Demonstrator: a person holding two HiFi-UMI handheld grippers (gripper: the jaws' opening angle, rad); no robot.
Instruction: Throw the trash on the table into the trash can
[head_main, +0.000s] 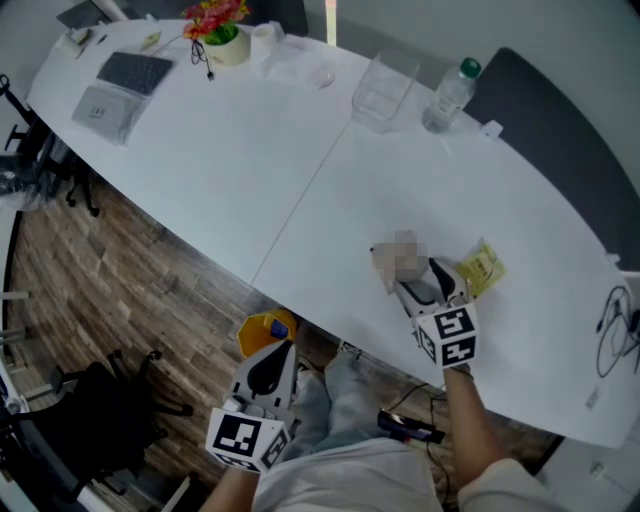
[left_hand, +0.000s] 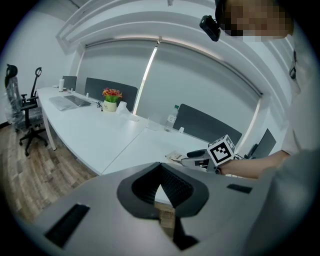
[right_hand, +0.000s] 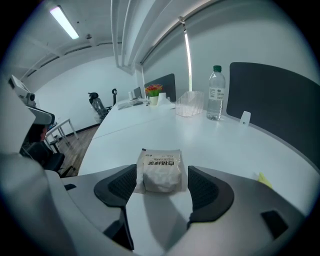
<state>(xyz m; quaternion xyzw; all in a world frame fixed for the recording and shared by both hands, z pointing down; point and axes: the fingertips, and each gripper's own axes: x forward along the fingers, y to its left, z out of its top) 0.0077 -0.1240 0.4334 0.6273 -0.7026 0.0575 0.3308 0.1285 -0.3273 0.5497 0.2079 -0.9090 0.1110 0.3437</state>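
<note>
The left tool (head_main: 276, 352) hangs off the worktop's (head_main: 250, 180) near edge over wooden floor (head_main: 130, 270), jaws together on nothing, with a yellow container (head_main: 265, 328) just ahead. Broad bare worktop stretches beyond. The right tool (right_hand: 162, 176) sits inside the edge with its jaws spread wide; a white packet (right_hand: 161, 164) lies between them, ungripped, and a yellow wrapper (head_main: 482, 270) lies beside it.

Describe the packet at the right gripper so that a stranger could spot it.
On the long white table, near its front edge, the right gripper has its fingers open. The packet lies flat between them: small, white and puffy, with dark print across its top, unlike the yellow wrapper beside the gripper.
</note>
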